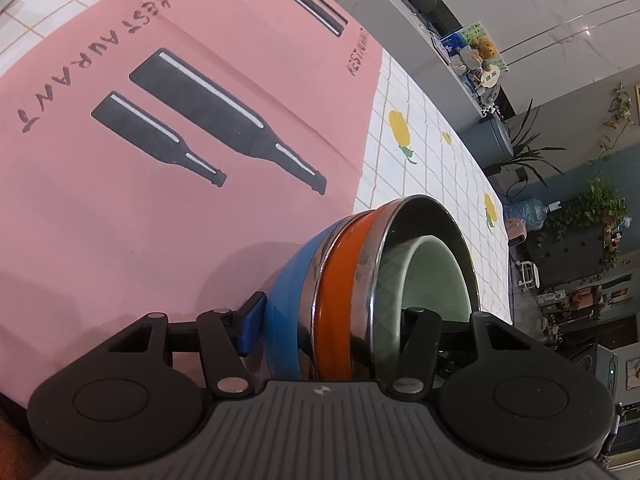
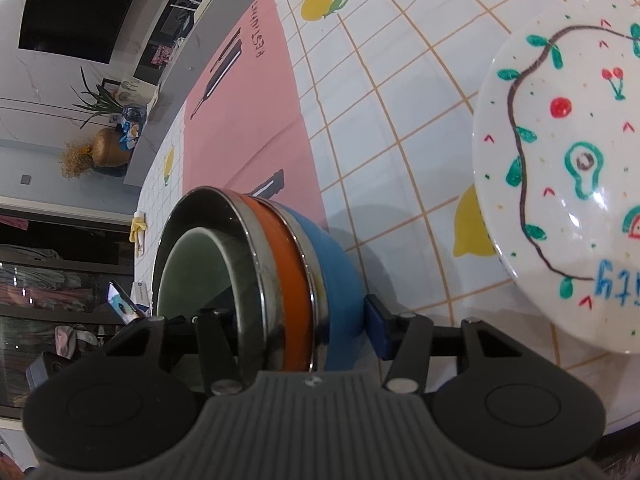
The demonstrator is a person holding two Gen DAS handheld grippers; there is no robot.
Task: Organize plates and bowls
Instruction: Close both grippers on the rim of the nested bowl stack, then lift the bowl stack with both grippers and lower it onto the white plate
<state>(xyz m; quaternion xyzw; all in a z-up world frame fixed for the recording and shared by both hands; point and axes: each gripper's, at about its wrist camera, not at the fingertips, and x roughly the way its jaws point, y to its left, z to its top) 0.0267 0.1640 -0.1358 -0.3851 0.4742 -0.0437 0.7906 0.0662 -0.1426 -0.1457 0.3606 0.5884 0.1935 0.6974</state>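
Observation:
A nested stack of bowls point(image 1: 344, 292) fills the lower middle of the left wrist view: blue outside, then orange with steel rims, and a pale green bowl point(image 1: 436, 276) inside. My left gripper point(image 1: 340, 328) is shut on the stack's rim, one blue pad point(image 1: 252, 322) outside the blue bowl. The same stack point(image 2: 288, 280) shows in the right wrist view, where my right gripper point(image 2: 296, 324) is shut on its rim from the other side. A white plate point(image 2: 568, 184) painted with fruit lies on the table to the right.
The table has a white checked cloth with yellow lemons point(image 2: 400, 120) and a pink placemat printed with bottles point(image 1: 180, 120). Beyond the table edge are shelves, potted plants point(image 1: 600, 204) and a dark screen point(image 2: 80, 4).

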